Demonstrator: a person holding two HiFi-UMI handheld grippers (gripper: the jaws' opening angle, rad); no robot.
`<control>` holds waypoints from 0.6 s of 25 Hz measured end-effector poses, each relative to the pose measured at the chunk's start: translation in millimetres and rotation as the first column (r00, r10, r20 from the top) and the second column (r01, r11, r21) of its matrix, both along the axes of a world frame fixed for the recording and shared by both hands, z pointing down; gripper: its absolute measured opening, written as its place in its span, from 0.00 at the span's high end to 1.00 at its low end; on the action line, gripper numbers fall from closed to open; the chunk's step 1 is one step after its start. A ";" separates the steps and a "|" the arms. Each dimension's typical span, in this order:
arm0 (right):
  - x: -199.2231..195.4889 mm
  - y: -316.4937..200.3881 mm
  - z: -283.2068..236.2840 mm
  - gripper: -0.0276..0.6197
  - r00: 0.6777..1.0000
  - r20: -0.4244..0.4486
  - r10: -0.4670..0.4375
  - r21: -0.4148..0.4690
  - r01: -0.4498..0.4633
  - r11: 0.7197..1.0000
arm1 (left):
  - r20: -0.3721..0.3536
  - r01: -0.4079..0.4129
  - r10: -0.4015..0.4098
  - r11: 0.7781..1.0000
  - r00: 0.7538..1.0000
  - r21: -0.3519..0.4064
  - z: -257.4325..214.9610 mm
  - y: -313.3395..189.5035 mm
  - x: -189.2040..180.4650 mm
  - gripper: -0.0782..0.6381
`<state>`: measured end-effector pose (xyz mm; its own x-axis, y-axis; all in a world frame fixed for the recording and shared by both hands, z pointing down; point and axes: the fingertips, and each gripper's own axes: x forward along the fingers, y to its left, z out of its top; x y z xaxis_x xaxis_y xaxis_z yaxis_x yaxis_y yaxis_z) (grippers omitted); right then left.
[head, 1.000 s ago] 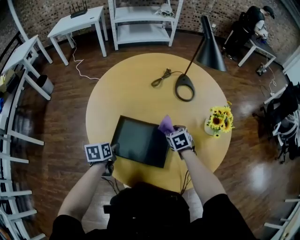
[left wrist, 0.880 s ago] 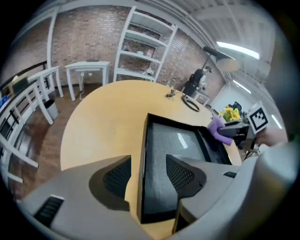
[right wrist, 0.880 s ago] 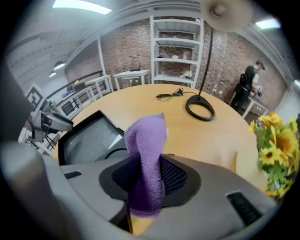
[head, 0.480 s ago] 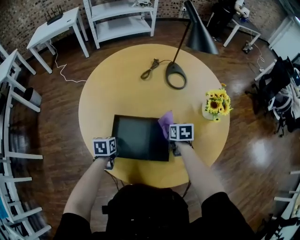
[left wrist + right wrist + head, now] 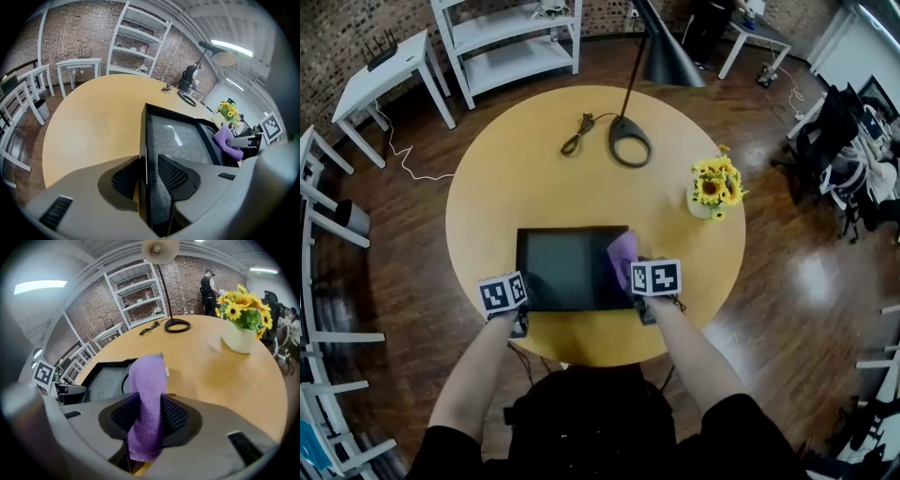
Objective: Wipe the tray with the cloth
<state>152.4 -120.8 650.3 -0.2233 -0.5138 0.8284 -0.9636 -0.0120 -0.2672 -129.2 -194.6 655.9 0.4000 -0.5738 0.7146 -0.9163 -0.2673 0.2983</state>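
A black tray (image 5: 562,267) lies on the round wooden table near its front edge. My left gripper (image 5: 521,304) is at the tray's near left corner. In the left gripper view its jaws have just been closing, and my left gripper (image 5: 145,171) is shut on the upright rim of the tray (image 5: 144,140). The purple cloth (image 5: 623,255) hangs over the tray's right edge. My right gripper (image 5: 635,281) is shut on it. In the right gripper view the purple cloth (image 5: 147,380) stands folded between the pads of my right gripper (image 5: 147,416).
A vase of yellow flowers (image 5: 711,187) stands right of the tray. The black lamp base (image 5: 630,141) and a coiled cable (image 5: 577,131) lie at the far side of the table (image 5: 487,187). White shelves and side tables stand beyond.
My right gripper has rolled and carried the cloth leftward onto the tray's right edge. My left gripper has come down to the tray's near left corner and closed around its rim.
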 end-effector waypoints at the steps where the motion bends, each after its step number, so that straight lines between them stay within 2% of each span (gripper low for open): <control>1: -1.8 9.2 0.4 0.74 1.000 0.012 0.009 0.002 -0.009 1.000 | -0.007 0.005 -0.005 1.000 1.000 -0.003 0.3 -1.0 -0.2 0.72; 10: -16.2 71.6 4.8 0.74 0.997 0.073 0.012 -0.013 -0.011 1.000 | -0.015 0.037 -0.037 0.999 0.999 -0.015 2.3 -5.9 0.3 0.73; 15: -16.3 77.3 8.8 0.75 0.996 0.086 0.039 -0.015 -0.038 0.999 | -0.022 0.049 -0.049 0.999 0.999 -0.019 2.7 -5.7 0.4 0.73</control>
<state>136.1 -43.6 659.1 -0.2747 -0.5123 0.8137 -0.9356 -0.0527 -0.3491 -128.8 -200.3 658.6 0.3874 -0.5802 0.7164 -0.9213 -0.2165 0.3229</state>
